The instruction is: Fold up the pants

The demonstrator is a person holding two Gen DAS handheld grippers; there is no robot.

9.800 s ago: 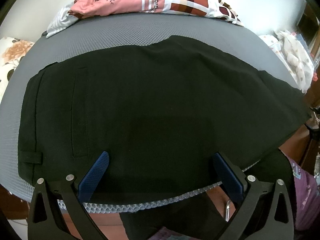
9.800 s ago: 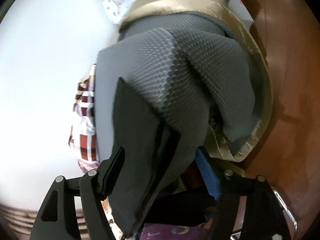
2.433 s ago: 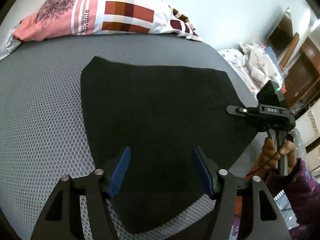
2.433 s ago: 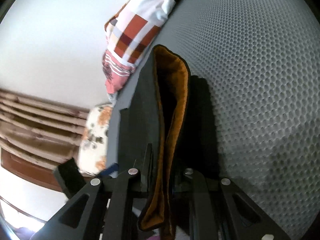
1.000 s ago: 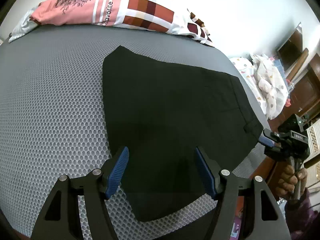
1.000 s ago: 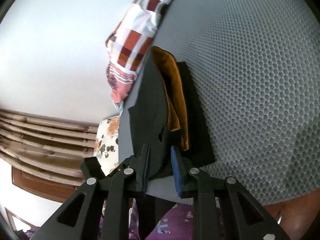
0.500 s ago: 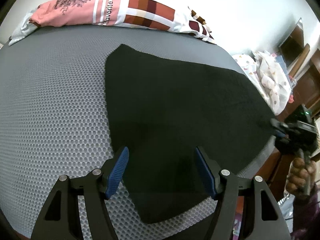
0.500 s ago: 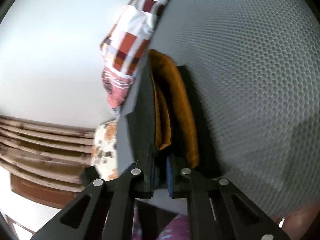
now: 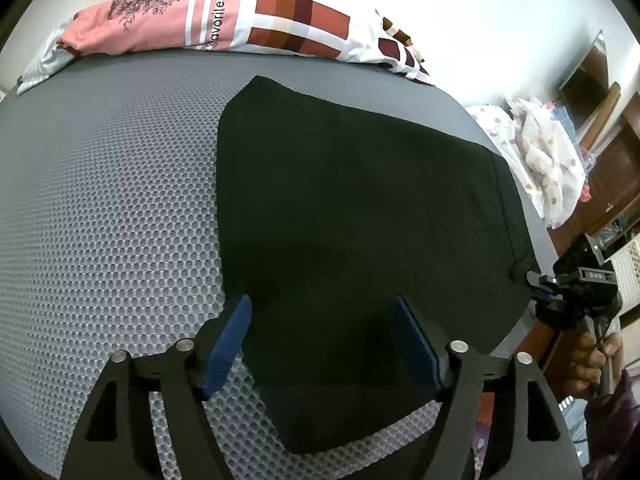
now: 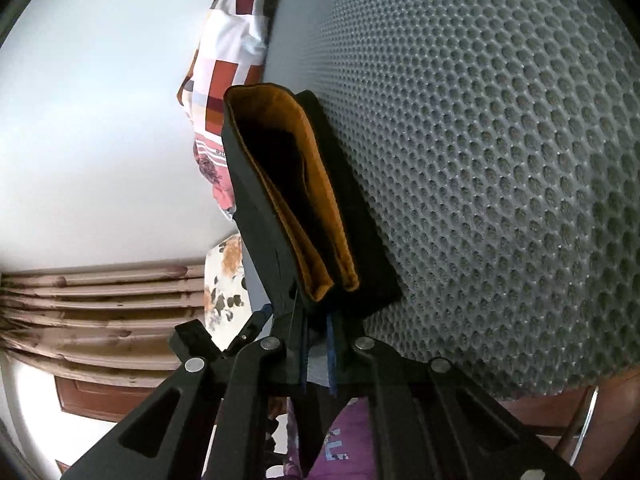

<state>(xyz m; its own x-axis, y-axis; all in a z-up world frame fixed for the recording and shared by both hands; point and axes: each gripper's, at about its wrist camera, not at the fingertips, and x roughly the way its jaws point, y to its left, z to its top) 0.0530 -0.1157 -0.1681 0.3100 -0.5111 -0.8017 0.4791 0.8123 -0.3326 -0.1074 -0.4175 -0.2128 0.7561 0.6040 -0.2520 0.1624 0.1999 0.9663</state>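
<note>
**Right fingers clamp the waistband corner, left fingers spread over the fold**

The black pants point(image 9: 360, 208) lie folded flat on the grey honeycomb-mesh bed point(image 9: 112, 208), spread from the middle of the mattress out to its right-hand edge, and there's your grip: your right gripper point(image 10: 316, 354) has its blue-padded fingers point(image 10: 330, 356) pinched tight together on the near corner of the fabric, right at the bed's edge. From that wrist camera you look straight into the open layers, black outside and an orange lining point(image 10: 304, 200) showing inside the fold. From the other camera the same gripper point(image 9: 538, 286) sits at the far right, nose against the pants' corner, with your hand point(image 9: 592, 364) wrapped round its handle below.

Now your left gripper point(image 9: 324, 340): its fingers point(image 9: 228, 340) stand wide and are opening further, angled down over the near edge of the pants. Black cloth shows between them, but the pads press on nothing; one pad hangs over the mesh just beside the pants' left edge, the other over the fabric itself.

Further out, a pink and checked pillow point(image 9: 224, 16) lies along the far side of the bed against the white wall point(image 9: 480, 20). To the right, beyond the mattress, sits a heap of white patterned cloth point(image 9: 548, 160) near dark wooden furniture point(image 9: 612, 168).
</note>
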